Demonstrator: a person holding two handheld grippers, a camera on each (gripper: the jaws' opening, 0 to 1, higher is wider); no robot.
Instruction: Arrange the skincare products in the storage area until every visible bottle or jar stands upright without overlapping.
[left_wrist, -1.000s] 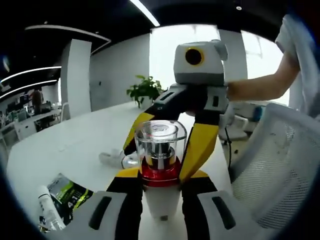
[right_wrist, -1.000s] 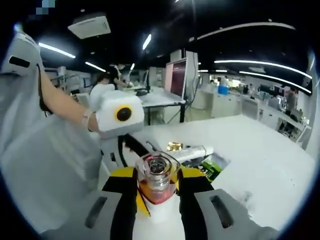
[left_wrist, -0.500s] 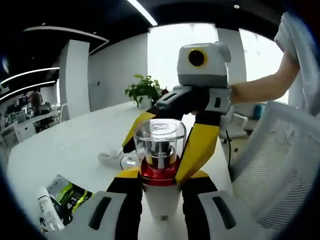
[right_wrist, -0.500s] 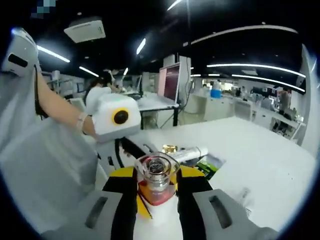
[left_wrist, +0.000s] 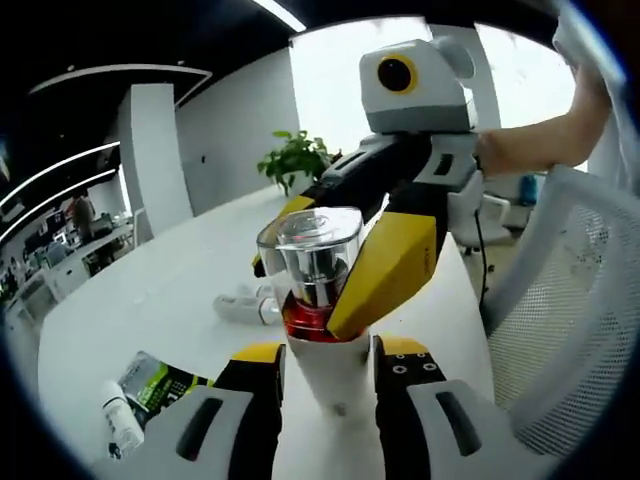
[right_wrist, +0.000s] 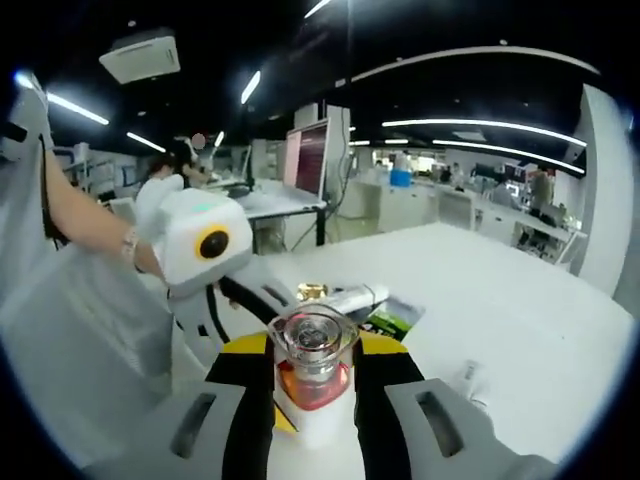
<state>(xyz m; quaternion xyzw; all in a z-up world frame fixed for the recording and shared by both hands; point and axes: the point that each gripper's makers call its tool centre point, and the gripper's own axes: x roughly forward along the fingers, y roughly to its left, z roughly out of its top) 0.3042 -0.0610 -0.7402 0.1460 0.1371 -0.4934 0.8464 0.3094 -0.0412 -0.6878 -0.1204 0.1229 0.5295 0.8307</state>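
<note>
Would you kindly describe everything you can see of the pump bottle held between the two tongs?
The pump bottle has a white, opaque-looking body, a glossy red collar and a clear, hard-looking cap over a silvery pump head. It is held off the white table. The left tongs clamp its white body, and the right tongs grip it around the collar from the opposite side. Its label is not visible.

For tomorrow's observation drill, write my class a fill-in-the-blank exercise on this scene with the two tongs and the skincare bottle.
1. Both tongs grip the same ____, which has a clear cap and a red collar.
2. The left tongs pinch its ____ lower body.
3. The white tube lies on its ____ on the table.
4. Behind the table stands a green ____.

Missing words: bottle; white; side; plant
</note>
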